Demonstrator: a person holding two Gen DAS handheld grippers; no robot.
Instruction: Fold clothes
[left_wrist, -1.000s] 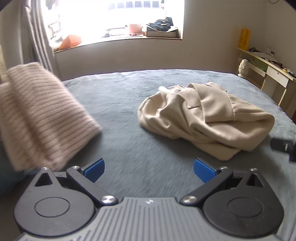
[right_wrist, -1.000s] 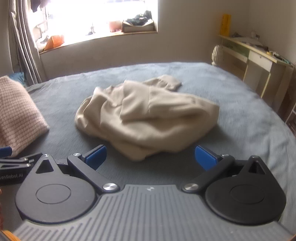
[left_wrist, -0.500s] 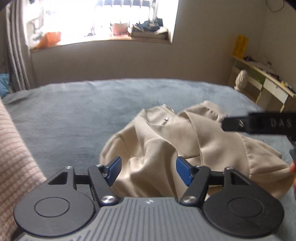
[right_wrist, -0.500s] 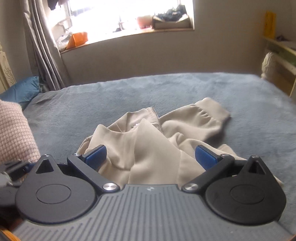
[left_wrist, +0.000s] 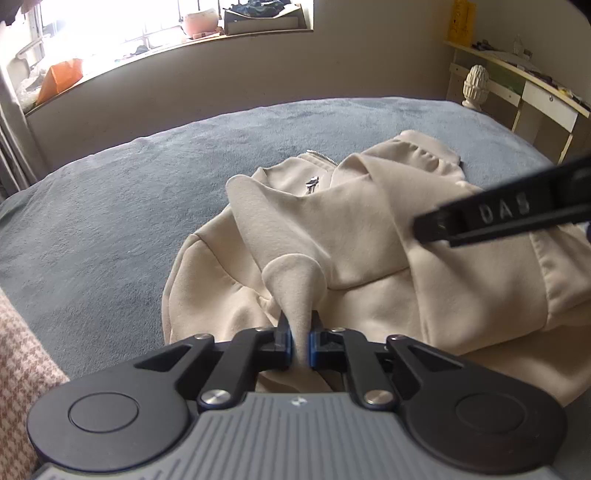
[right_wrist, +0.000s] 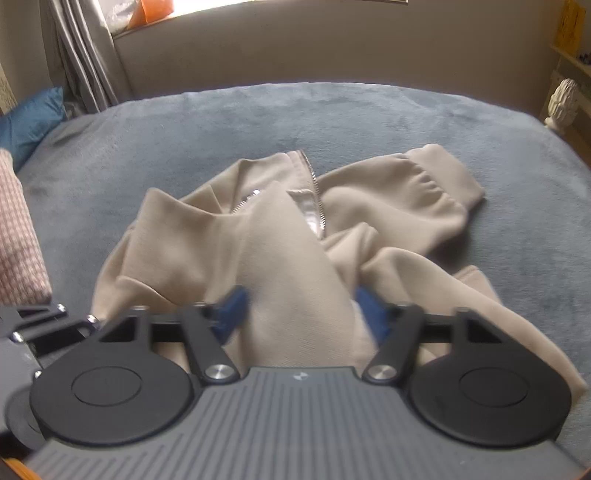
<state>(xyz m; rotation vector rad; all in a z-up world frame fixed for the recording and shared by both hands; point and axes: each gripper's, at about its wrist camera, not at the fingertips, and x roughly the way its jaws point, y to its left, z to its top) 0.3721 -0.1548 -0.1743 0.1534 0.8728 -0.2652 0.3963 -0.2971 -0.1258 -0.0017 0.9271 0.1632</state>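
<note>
Gripper work: the left gripper clamps a peak of a crumpled beige zip-front fleece jacket, which lies in a heap at centre frame on the grey-blue plush bedspread. Over in the right wrist view, the right gripper straddles a thick ridge of the same cloth, its blue pads partly apart and blurred, grip not yet firm. Done well, this step likely means closing fully on an edge, then lifting both holds apart to spread the jacket flat, minding the metal zipper.
</note>
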